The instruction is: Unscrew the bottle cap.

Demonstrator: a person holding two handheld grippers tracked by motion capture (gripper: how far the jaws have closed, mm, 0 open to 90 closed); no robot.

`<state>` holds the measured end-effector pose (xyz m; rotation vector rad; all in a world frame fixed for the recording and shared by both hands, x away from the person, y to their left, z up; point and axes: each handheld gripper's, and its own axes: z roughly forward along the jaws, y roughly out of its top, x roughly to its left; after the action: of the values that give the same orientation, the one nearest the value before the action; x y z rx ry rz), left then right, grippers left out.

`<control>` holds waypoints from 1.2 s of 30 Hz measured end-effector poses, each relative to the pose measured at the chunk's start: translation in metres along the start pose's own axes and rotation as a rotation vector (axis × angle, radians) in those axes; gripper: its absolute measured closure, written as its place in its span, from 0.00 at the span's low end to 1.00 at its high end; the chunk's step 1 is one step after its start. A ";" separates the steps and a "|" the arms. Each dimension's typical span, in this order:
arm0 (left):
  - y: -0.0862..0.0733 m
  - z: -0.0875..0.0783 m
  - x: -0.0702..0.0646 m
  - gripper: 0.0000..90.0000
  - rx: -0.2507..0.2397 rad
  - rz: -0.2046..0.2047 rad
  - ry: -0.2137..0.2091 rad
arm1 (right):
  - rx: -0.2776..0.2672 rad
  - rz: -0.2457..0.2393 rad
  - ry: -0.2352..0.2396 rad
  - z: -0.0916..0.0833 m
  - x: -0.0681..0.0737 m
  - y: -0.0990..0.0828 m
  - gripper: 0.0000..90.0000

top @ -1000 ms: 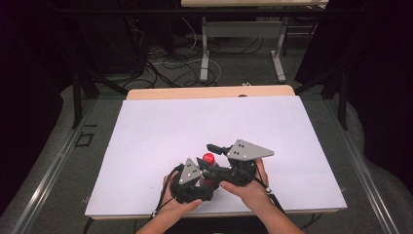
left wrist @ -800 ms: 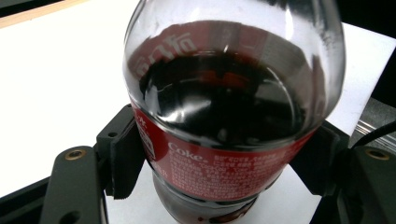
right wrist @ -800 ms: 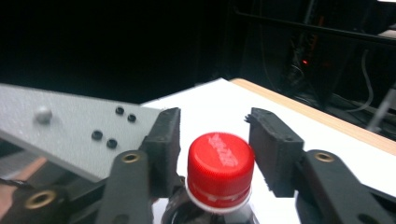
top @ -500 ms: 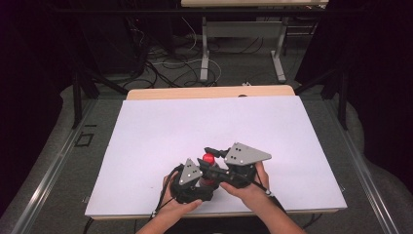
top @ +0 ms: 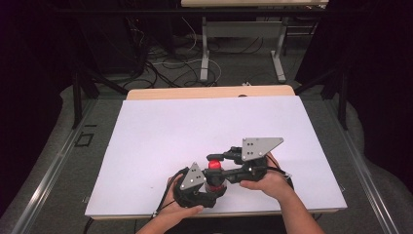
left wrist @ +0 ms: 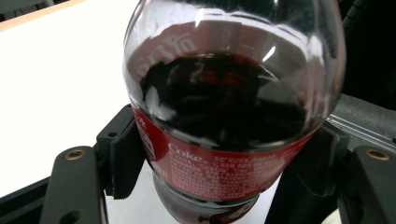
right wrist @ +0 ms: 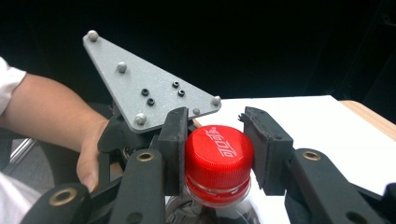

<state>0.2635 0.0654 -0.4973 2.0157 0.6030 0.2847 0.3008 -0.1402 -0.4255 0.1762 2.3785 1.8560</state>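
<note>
Cola bottle of clear plastic [top: 214,179], dark drink inside, a red label round its body and a red ribbed screw cap [top: 213,165] on top, stands in the lower middle of the high view, near the front edge of the white worktop [top: 195,131]. The left hand-held gripper [top: 207,187], with a grey three-cornered plate on top, is closed on the bottle's body: in the left gripper view the two black jaws press against the red label from either side, with the bottle [left wrist: 233,107] looming large through the centre of the frame and the white worktop [left wrist: 56,79] behind it at the left. The right hand-held gripper [top: 217,165] reaches in from the right of the high view at cap height. In the right gripper view its jaws bracket the red cap [right wrist: 218,156]; the left pad lies against the cap's side, while the right pad stands just beside it with a thin gap visible, so the grip is not fully closed. Beyond the cap in that view sit the left gripper's grey plate [right wrist: 149,88] and the person's left hand [right wrist: 91,156], at the frame's left. In the high view both forearms enter from the bottom edge, the right hand [top: 265,180] wrapped round its gripper's handle.
</note>
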 end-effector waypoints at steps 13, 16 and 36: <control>-0.002 0.000 0.012 0.32 0.004 -0.091 0.129 | -0.028 0.051 -0.375 0.023 0.027 0.013 0.47; -0.003 0.000 0.012 0.32 0.006 -0.101 0.147 | -0.010 0.057 -0.477 0.033 0.037 0.013 0.49; -0.002 -0.003 0.009 0.32 -0.011 -0.069 0.067 | 0.047 0.039 -0.276 0.027 0.017 0.008 0.68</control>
<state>0.2693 0.0728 -0.4977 1.9763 0.7096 0.3140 0.2888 -0.1094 -0.4243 0.4546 2.2433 1.6675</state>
